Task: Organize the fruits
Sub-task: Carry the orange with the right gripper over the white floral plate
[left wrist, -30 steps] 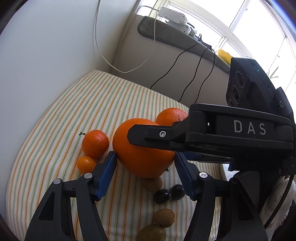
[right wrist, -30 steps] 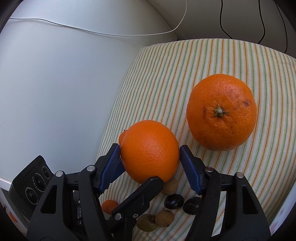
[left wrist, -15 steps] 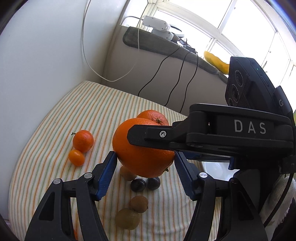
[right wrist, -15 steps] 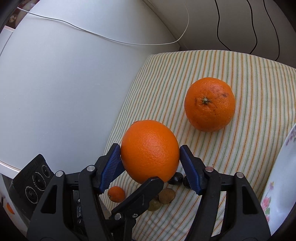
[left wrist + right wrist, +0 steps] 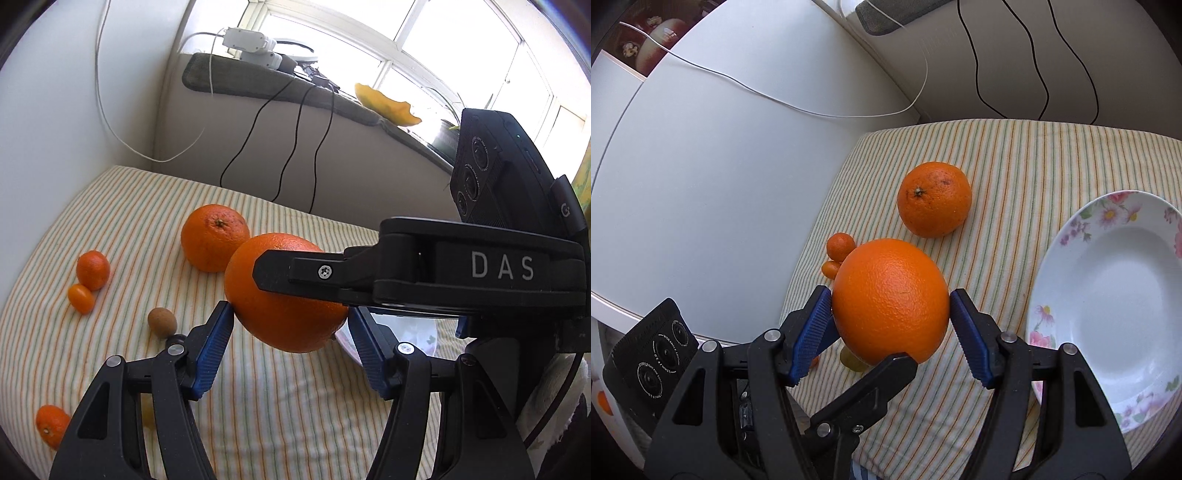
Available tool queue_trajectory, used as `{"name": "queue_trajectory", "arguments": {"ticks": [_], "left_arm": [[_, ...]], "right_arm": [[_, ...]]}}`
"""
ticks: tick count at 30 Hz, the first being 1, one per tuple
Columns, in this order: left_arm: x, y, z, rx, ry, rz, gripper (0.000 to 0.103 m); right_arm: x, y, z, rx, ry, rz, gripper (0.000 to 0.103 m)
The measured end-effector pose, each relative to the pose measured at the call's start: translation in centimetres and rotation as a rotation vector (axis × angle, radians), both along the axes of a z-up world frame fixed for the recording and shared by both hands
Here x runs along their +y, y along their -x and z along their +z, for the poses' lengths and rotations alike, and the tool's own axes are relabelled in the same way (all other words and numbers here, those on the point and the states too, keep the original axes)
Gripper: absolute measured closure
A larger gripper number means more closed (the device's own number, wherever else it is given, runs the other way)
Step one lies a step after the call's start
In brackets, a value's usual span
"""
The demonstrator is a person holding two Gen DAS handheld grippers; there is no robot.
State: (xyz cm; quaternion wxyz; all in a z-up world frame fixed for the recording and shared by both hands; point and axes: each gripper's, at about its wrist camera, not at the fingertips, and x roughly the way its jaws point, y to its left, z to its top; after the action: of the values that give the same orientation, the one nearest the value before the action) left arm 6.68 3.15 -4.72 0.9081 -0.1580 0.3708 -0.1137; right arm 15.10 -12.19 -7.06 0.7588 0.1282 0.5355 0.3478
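Both grippers close on one large orange, held clear above the striped cloth: right gripper blue pads pressed on either side, left gripper pads touching its flanks from a crossing angle. Second orange rests on the cloth near the back. Two small citrus lie touching at the left; a kiwi sits nearer. Flowered white plate on the right, bare. White wall borders the cloth; black cables hang from a grey windowsill mat under bright windows.
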Motion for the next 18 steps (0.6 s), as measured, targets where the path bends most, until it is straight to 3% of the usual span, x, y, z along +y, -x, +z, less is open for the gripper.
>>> {"name": "queue_trajectory", "arguments": {"ticks": [18], "left_arm": [[-7.8,-2.5,-1.1,0.044,0.02,-0.157,0.039]], "right_arm": [[-11.1,0.1,0.3,-0.007,0.026,-0.142,0.034]]}}
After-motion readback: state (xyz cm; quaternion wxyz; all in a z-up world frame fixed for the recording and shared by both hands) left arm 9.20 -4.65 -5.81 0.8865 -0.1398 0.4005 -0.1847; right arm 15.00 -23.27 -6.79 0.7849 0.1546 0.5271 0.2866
